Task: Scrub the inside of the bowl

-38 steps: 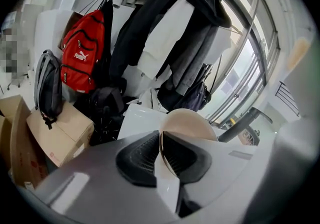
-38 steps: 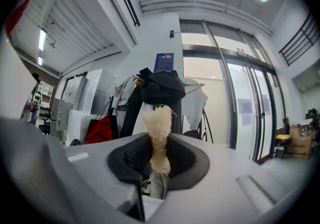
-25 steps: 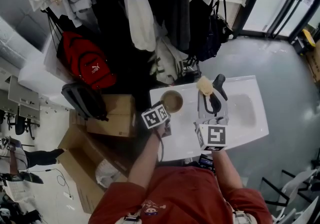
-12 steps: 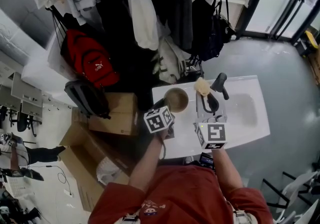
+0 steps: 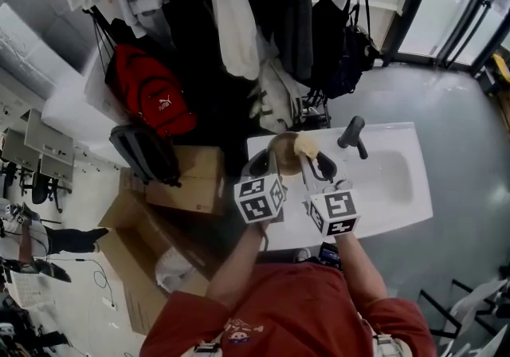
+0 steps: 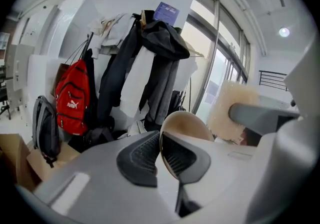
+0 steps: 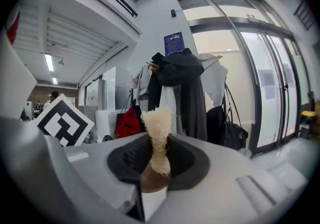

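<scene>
A tan bowl [image 5: 281, 150] is lifted and tilted over the left end of the white basin unit [image 5: 382, 208]. My left gripper [image 5: 266, 162] is shut on its rim; in the left gripper view the rim [image 6: 184, 124] sits pinched between the dark pads [image 6: 142, 157]. My right gripper [image 5: 312, 161] is shut on a pale fibrous scrubber [image 5: 306, 143], which lies at the bowl's right edge. The right gripper view shows the scrubber [image 7: 158, 129] standing up between the pads of my right gripper [image 7: 157, 160]. The left gripper view shows it [image 6: 231, 112] just right of the bowl.
A dark faucet [image 5: 351, 133] stands behind the sink hollow [image 5: 394, 172]. Coats and bags hang on a rack [image 5: 263, 21] beyond the basin. A red backpack [image 5: 150, 92], a dark bag [image 5: 145, 152] and cardboard boxes [image 5: 179, 184] lie to the left.
The scrubber has moved left from near the faucet to the bowl's edge. The bowl has come up and tilted in the left gripper. Both marker cubes have drawn closer together.
</scene>
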Motion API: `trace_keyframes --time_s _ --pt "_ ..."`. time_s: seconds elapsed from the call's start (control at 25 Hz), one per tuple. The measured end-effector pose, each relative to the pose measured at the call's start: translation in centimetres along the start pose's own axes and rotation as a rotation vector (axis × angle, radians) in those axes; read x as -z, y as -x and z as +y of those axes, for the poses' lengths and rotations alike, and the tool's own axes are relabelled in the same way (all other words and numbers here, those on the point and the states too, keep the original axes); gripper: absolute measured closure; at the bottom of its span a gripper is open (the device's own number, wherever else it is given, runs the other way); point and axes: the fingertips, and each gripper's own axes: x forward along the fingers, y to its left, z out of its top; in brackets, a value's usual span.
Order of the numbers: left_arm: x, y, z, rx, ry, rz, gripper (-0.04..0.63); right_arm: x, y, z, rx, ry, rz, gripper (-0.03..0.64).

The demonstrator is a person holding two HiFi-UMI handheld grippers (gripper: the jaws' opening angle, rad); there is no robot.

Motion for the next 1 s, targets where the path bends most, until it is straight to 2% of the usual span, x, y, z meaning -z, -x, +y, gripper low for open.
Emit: trace_keyframes --time_s 0.12,0.28,0.44,0.64,0.84,1.0 --pt "-1.5 0.9 -0.9 -0.006 -0.063 -0.054 0.571 0.2 -0.1 0.1 -0.014 -0.025 0.026 0.54" --pt "-3.1 1.8 -2.1 -0.005 -0.109 -0.12 0.571 1.0 -0.5 -0.2 -0.027 -0.084 0.069 0.54" --pt "-4.0 2.8 -3.4 0.001 -0.166 -0.181 0.571 2.0 -0.5 -0.3 -0.03 -0.159 0.113 0.54" --pt "-5.3 3.6 -4.9 0.015 -0.227 -0.26 0.57 1.6 -0.8 -0.8 -0.041 -0.266 0.12 0.54" --pt "-5.7 4.2 -5.7 0.032 -0.269 -0.313 0.568 1.5 -0.7 -1.4 -0.068 -0.411 0.125 0.54" --pt "-6.4 4.6 -6.6 0.047 -0.314 -0.348 0.565 1.6 -0.7 -1.8 -0.114 -0.599 0.12 0.54"
